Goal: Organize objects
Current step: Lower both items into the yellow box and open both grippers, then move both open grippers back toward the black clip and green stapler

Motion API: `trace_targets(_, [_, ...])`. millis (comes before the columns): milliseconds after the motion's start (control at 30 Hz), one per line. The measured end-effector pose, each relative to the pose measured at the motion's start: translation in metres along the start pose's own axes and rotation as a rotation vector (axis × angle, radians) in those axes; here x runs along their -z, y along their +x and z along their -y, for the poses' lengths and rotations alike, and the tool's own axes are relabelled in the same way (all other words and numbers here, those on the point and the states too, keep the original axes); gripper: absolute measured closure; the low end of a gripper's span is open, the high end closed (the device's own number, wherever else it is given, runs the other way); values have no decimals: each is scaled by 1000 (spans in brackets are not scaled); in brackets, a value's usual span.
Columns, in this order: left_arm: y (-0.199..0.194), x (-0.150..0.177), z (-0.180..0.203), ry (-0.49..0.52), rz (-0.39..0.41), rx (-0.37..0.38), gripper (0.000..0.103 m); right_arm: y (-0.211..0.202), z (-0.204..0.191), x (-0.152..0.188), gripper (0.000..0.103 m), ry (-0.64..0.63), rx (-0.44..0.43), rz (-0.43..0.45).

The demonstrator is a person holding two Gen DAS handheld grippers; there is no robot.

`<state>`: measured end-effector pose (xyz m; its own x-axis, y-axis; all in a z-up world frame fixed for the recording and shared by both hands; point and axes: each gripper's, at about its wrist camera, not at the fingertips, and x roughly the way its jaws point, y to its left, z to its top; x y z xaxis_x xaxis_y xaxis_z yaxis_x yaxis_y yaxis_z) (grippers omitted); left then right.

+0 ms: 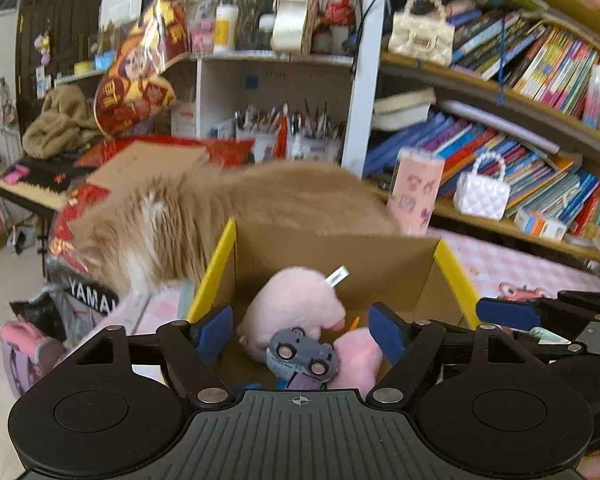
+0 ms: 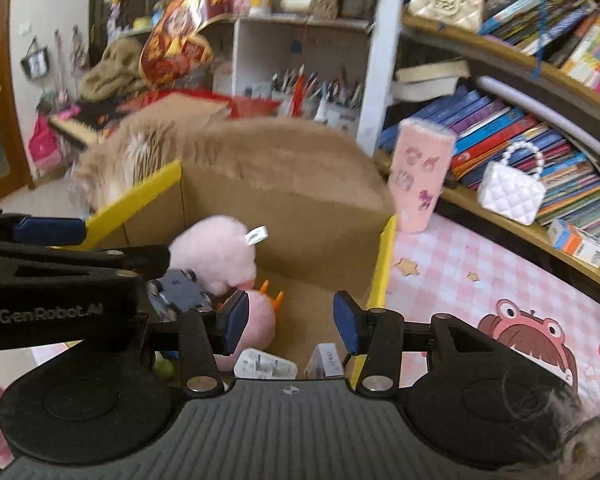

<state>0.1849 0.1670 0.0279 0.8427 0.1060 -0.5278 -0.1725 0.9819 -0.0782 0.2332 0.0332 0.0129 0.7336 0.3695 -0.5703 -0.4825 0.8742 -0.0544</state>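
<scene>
Right now both grippers, left and right, are hovering jaws spread and empty over the box, where the car is lying wheels-up on the plush, leaving room right of it before the yellow rim, cat crowding the far wall.

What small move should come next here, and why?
Probably lift both tools clear of the box and fetch another item: the left tool and right tool hang open and empty, the toy car already on the pink plush.
</scene>
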Motion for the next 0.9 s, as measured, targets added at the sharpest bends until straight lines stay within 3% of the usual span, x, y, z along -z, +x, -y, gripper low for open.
trace_targets(300, [-48, 11, -13, -12, 37, 7, 22, -54, -11, 15, 59, 73, 33, 57])
trace_targets(900, [-111, 93, -32, 25, -98, -13, 21, -117, -66, 106, 58, 112, 50, -66])
